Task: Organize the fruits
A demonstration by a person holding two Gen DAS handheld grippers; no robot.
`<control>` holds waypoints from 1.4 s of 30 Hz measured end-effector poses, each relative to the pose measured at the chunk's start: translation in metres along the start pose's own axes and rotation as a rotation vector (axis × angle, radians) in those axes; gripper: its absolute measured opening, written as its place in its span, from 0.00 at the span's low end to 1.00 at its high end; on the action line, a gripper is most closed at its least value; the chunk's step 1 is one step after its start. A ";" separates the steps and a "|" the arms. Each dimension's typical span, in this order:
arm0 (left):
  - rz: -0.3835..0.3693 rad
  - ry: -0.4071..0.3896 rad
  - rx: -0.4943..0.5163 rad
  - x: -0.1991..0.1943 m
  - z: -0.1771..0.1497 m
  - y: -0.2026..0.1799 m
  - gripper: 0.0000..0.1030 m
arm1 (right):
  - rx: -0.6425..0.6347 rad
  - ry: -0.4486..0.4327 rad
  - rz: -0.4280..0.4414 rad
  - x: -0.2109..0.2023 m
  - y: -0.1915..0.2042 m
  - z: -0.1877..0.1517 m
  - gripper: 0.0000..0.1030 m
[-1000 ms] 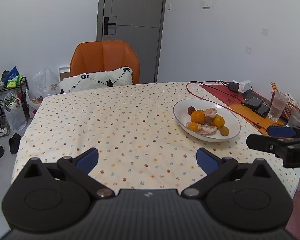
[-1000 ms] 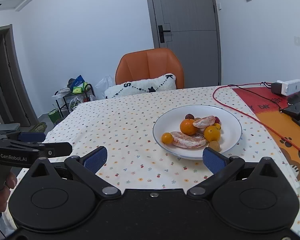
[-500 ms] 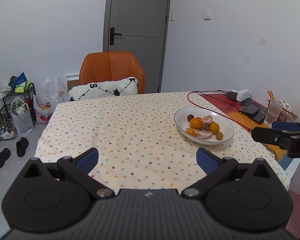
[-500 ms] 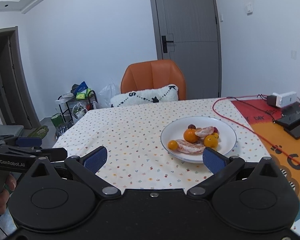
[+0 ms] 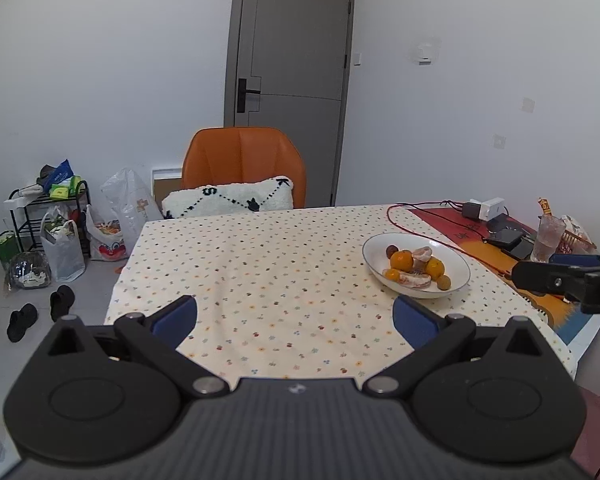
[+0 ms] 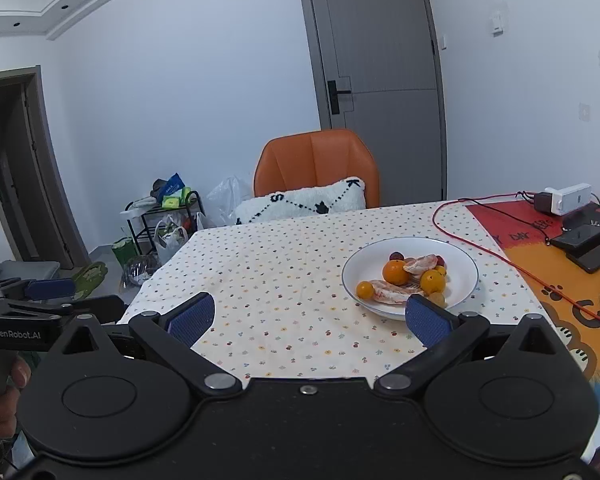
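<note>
Both my left gripper [image 5: 296, 314] and right gripper [image 6: 308, 316] spread, empty; peeled citrus segments [image 6: 396, 291] in plate [image 6: 464, 260] soft, take oranges [image 6: 395, 272] across the middle

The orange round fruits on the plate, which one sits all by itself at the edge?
The small orange fruit at the plate's left edge, beside the peeled segment. The two bigger ones sit crowded mid-plate.

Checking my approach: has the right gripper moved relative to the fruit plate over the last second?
Yes. The right gripper has backed away: the white plate now looks smaller and farther off, with more door above.
</note>
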State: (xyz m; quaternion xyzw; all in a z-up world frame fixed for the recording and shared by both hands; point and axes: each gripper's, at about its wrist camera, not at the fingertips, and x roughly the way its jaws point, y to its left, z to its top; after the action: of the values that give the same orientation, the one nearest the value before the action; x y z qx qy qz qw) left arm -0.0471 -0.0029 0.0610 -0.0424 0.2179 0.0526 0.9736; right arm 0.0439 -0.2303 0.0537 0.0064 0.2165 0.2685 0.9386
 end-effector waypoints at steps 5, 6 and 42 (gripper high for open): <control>0.005 -0.017 -0.014 -0.004 0.002 0.006 1.00 | -0.016 -0.013 0.018 -0.004 0.005 0.001 1.00; 0.003 -0.018 -0.017 -0.005 0.002 0.007 1.00 | -0.014 -0.013 0.019 -0.004 0.005 0.001 1.00; 0.002 -0.007 -0.021 -0.004 -0.003 0.011 1.00 | -0.038 -0.004 0.027 -0.002 0.014 -0.002 1.00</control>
State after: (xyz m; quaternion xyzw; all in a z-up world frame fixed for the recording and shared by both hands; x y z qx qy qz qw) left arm -0.0530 0.0077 0.0591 -0.0523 0.2140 0.0559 0.9738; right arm 0.0342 -0.2196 0.0543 -0.0080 0.2095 0.2851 0.9353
